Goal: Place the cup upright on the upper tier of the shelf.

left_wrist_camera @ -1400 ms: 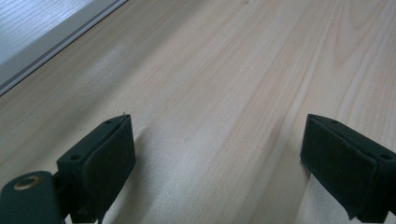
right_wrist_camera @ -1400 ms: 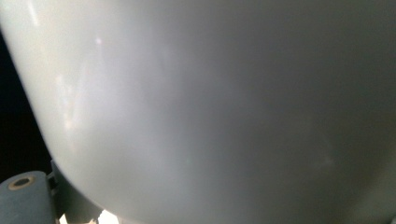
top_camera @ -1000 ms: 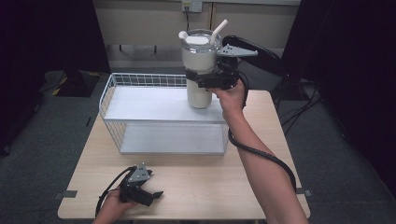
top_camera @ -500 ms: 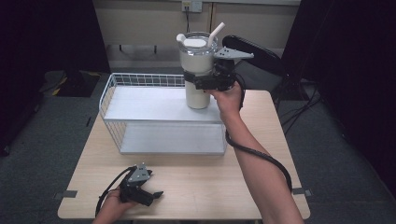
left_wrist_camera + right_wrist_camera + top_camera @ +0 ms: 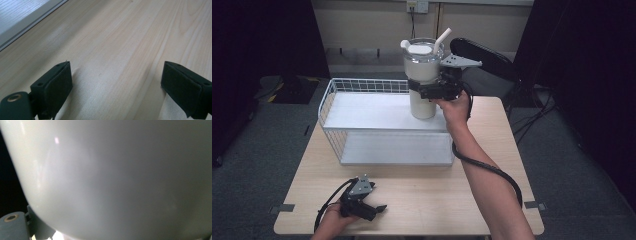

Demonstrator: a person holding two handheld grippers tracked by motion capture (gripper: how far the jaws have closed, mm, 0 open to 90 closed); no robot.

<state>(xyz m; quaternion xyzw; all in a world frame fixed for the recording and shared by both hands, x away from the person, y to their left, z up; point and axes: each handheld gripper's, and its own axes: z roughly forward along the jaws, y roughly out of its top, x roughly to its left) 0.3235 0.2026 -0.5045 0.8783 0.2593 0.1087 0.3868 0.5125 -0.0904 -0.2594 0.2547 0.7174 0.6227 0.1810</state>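
My right tool grips a tall cream-white tumbler with a clear lid and a white straw, held upright above the back right corner of the white wire basket (in my right gripper view the cup's pale wall is pressed close). In front of that basket, my left tool rests on the light wooden worktop, jaws spread wide, holding nothing.
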